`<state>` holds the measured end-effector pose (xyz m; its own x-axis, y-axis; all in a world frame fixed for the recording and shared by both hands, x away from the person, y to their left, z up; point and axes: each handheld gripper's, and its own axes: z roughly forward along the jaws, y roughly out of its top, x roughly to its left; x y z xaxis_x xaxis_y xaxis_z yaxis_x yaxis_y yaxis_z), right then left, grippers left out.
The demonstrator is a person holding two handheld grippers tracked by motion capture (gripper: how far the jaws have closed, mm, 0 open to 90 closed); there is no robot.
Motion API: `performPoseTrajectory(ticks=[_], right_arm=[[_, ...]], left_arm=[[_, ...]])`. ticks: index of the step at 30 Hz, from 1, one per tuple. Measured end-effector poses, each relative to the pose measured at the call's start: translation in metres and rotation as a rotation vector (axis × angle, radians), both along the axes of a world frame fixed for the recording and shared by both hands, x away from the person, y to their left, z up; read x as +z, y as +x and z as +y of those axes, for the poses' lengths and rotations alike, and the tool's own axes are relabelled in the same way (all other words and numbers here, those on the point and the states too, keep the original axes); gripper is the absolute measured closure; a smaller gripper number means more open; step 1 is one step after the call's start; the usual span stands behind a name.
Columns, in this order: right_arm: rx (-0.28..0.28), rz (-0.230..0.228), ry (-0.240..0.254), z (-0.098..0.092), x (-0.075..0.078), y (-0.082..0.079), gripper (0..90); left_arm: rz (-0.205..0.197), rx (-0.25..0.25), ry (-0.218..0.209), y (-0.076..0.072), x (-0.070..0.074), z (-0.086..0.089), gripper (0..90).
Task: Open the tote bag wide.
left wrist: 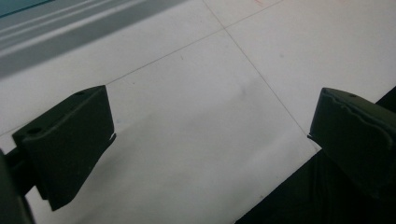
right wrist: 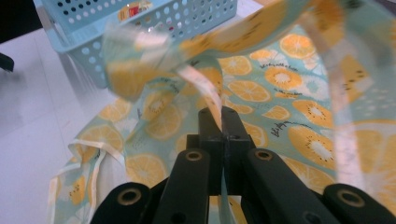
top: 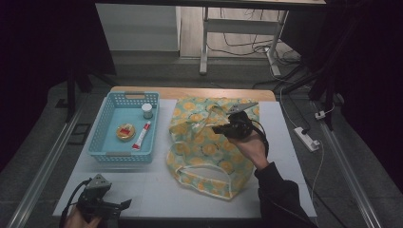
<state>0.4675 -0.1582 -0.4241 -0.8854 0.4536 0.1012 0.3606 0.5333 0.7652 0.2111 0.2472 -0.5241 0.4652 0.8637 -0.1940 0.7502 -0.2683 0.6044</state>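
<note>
A fabric bag (top: 209, 145) printed with orange slices on pale green lies on the white table (top: 157, 190), right of centre. My right gripper (top: 219, 128) hovers over its upper part, shut on a pale strap of the bag (right wrist: 205, 91), and lifts that fold off the table. In the right gripper view the jaws pinch the strap, and the bag (right wrist: 289, 121) spreads below. My left gripper (top: 124, 205) rests at the near left corner of the table, open. In the left gripper view its jaws (left wrist: 210, 135) stand wide apart over bare table.
A light blue perforated basket (top: 107, 142) stands at the left of the bag and holds a small white jar (top: 147, 110), a round yellow tin (top: 126, 131) and a red-and-white tube (top: 141, 135). A white power strip (top: 306, 138) lies on the floor to the right.
</note>
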Motion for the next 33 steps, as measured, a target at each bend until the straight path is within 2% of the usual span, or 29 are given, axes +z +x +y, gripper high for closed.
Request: performPoseTrajectory(ticks=[7, 11, 19, 33], right_arm=[[0.001, 0.008, 0.03, 0.001, 0.01, 0.005, 90.0], [0.003, -0.002, 0.032, 0.003, 0.014, 0.007, 90.0], [-0.007, -0.052, 0.044, 0.001, 0.021, 0.007, 90.0], [-0.027, -0.071, 0.078, -0.006, 0.024, 0.008, 90.0]], left_arm=[[0.005, 0.005, -0.004, 0.0, 0.0, 0.001, 0.1], [0.007, 0.008, -0.006, 0.0, 0.0, 0.001, 0.1], [0.008, 0.01, -0.006, 0.001, 0.0, 0.001, 0.1], [0.01, 0.011, -0.003, 0.001, 0.0, 0.001, 0.1]])
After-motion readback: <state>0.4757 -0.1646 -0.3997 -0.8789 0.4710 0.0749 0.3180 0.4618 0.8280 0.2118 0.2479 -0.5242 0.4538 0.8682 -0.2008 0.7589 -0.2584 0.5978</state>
